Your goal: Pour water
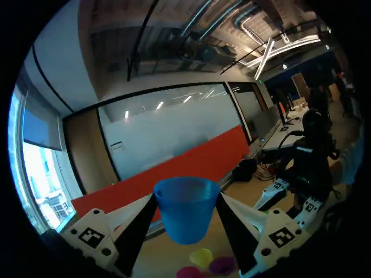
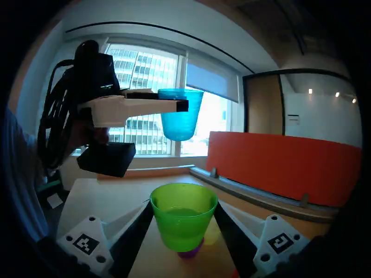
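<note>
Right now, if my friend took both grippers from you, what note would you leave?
Left gripper: shut on the blue cup, upright, held high.
Right gripper: shut on the green cup, upright, lower, over the table.
Done: both cups are picked up.
Left: bring the cups together and tip one into the other. Neither is tipped yet, and I cannot tell which one holds water.

The left gripper view rides close behind the blue cup [image 1: 186,208] and tilts up, facing a far red wall [image 1: 204,162] and ceiling [image 1: 185,41]. The right gripper view rides close behind the green cup [image 2: 184,222], facing the window [image 2: 143,69]. Both show the blue cup and red wall.
</note>
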